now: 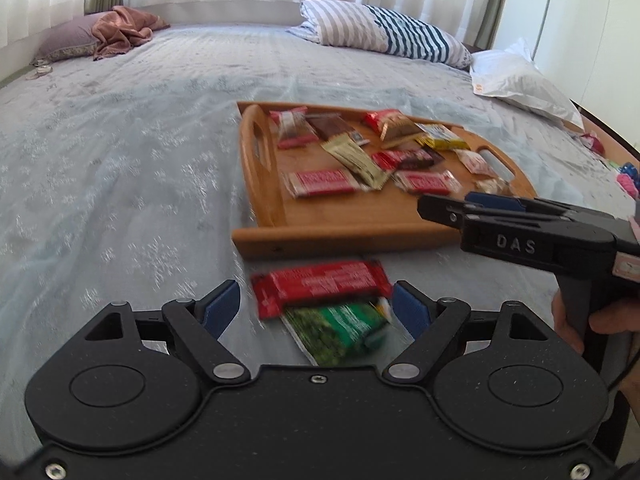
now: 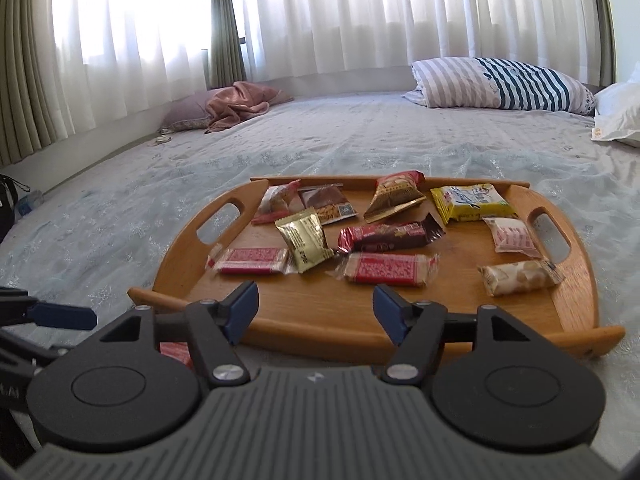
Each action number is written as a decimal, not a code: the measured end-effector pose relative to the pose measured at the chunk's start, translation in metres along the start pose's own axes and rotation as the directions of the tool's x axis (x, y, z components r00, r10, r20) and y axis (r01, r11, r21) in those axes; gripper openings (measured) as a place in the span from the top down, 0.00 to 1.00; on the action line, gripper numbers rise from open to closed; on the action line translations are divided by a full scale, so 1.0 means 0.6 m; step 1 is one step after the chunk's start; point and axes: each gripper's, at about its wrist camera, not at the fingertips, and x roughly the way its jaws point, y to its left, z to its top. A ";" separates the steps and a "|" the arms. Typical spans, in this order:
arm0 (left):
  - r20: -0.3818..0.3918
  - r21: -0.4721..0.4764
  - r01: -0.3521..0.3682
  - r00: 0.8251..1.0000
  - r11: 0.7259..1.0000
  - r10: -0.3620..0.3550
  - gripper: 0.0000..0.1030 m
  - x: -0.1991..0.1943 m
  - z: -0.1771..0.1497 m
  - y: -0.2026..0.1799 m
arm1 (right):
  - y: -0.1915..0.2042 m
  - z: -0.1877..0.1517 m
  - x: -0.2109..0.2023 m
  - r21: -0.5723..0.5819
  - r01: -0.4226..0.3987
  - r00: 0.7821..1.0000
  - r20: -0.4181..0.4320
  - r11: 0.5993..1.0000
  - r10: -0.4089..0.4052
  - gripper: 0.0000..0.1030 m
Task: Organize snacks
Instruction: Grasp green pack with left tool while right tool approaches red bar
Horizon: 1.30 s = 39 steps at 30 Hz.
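Observation:
A wooden tray (image 2: pixel 320 332) with two handle slots lies on the bed and holds several wrapped snacks, among them a yellow packet (image 2: pixel 472 200), a gold packet (image 2: pixel 304 238) and a dark red bar (image 2: pixel 392 236). My right gripper (image 2: pixel 316 300) stands open over the tray's near rim with nothing between its fingers; the left wrist view shows it from the side (image 1: pixel 440 210). On the bedspread in front of the tray (image 1: pixel 340 236) lie a red bar (image 1: pixel 324 284) and, under it, a green packet (image 1: pixel 340 332). My left gripper (image 1: pixel 316 296) is open around both, its pads beside the red bar's ends.
A striped pillow (image 2: pixel 500 84) and a white pillow (image 2: pixel 618 114) lie at the far right of the bed, a mauve pillow with pink cloth (image 2: pixel 236 104) at the far left. Curtains hang behind. A hand (image 1: pixel 600 320) holds the right gripper's handle. Small colourful items (image 1: pixel 624 180) sit at the right edge.

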 end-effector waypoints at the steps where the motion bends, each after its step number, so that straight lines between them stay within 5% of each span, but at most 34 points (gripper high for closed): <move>1: -0.005 0.002 0.008 1.000 1.000 -0.008 0.21 -0.001 -0.004 -0.005 | -0.002 -0.001 -0.001 0.006 0.000 1.000 -0.002 1.000 0.000 0.25; 4: -0.028 0.007 0.026 0.999 1.000 -0.026 0.23 0.006 -0.015 -0.021 | -0.007 -0.007 -0.005 0.018 0.006 1.000 -0.010 1.000 -0.006 0.25; 8: -0.061 0.006 -0.046 0.997 0.999 0.047 0.45 0.031 -0.023 -0.031 | -0.006 -0.013 -0.010 0.013 0.006 1.000 -0.013 1.000 -0.006 0.25; 12: -0.040 0.018 -0.064 0.997 0.998 0.064 0.52 0.024 -0.024 -0.034 | -0.002 -0.016 -0.014 0.007 0.005 1.000 -0.013 1.000 -0.005 0.25; 23: -0.006 -0.036 -0.130 0.992 0.991 0.130 0.53 -0.028 -0.023 0.011 | 0.024 -0.034 -0.021 -0.049 0.009 1.000 -0.008 0.999 -0.009 0.23; 32: 0.030 -0.035 -0.284 0.958 0.958 0.285 0.53 0.018 0.005 0.051 | 0.039 -0.045 -0.031 -0.075 0.007 1.000 -0.018 0.997 -0.008 0.23; 39: 0.015 0.022 -0.253 0.967 0.967 0.253 0.53 0.052 0.002 0.029 | 0.045 -0.055 -0.040 -0.116 0.021 0.999 -0.024 0.993 -0.024 0.20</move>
